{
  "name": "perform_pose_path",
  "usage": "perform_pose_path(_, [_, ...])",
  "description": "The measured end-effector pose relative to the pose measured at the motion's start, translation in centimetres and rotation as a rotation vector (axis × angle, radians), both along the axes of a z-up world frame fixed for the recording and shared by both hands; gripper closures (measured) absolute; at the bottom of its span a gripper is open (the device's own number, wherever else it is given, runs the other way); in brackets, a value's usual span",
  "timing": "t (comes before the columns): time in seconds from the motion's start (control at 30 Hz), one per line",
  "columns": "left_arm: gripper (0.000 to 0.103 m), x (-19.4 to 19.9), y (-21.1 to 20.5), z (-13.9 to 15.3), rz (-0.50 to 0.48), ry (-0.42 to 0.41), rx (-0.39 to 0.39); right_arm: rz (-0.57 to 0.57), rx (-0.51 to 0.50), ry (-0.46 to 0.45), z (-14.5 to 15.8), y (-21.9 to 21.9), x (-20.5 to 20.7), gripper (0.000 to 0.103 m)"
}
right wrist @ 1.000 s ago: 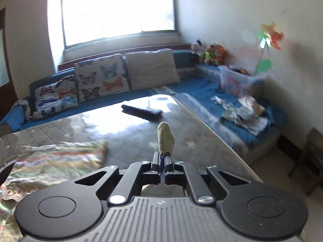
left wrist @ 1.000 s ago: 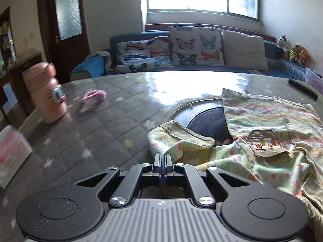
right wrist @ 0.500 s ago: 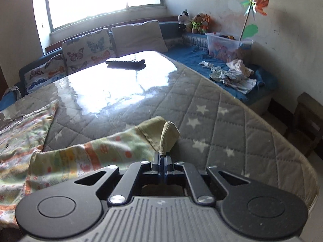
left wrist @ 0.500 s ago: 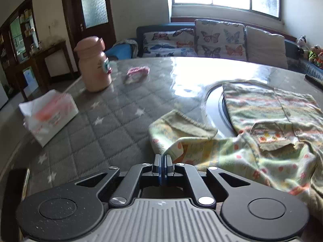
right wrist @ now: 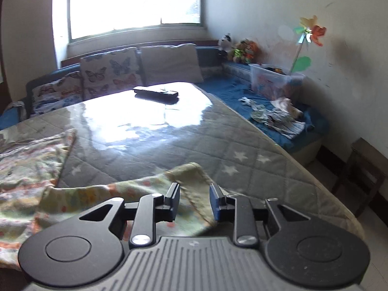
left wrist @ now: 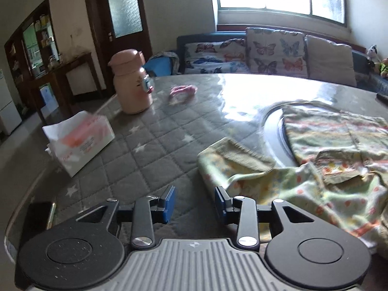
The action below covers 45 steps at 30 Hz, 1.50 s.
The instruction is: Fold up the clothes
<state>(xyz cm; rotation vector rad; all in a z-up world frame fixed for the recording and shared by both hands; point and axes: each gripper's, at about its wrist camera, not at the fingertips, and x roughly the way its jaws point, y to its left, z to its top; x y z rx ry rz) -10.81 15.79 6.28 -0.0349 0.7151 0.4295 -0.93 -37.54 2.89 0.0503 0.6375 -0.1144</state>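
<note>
The left gripper [left wrist: 194, 201] has just spread its jaws over bare quilted tabletop [left wrist: 126, 160], the patterned shirt [left wrist: 303, 169] lying at its 2 o'clock. The right gripper [right wrist: 194, 200] has just been parting too, the shirt's sleeve cuff [right wrist: 191, 184] loose between unpressing pads. Dragging either jaw away could rumple the spread sleeves.

Glossy table cover [left wrist: 150, 145] — soft cloth shirt [left wrist: 327, 145].
</note>
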Motion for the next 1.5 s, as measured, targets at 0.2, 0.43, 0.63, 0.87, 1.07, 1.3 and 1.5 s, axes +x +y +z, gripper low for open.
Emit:
perform_pose_path(0.2, [0.056, 1.4, -1.7, 0.0, -0.055, 0.000, -0.014, 0.085, 0.010, 0.038, -1.3, 1.7, 2.8, 0.075])
perform_pose_path(0.43, [0.050, 3.0, -3.8, -0.4, -0.116, 0.016, -0.022, 0.080, 0.030, 0.071, -3.4, 1.1, 5.4, 0.074])
perform_pose_path(0.63, [0.047, 4.3, -5.4, -0.7, -0.170, 0.028, -0.020, 0.057, 0.060, 0.061, -3.5, 0.4, 6.0, 0.072])
perform_pose_path(0.87, [0.046, 5.7, -7.8, -0.7, -0.269, 0.017, -0.037, 0.125, -0.007, 0.055, -2.9, 2.7, 4.5, 0.060])
perform_pose_path(1.07, [0.046, 6.7, -10.9, -1.8, -0.372, 0.037, -0.046, 0.300, 0.040, 0.081, -2.1, 6.8, 2.6, 0.053])
perform_pose_path(1.3, [0.047, 8.2, -13.5, -3.1, -0.470, 0.069, -0.021, 0.539, 0.036, 0.077, -0.8, 13.1, 1.3, 0.051])
perform_pose_path(1.5, [0.048, 8.6, -14.6, -4.0, -0.552, 0.089, -0.022, 0.643, 0.051, 0.087, -0.9, 17.0, 1.7, 0.051])
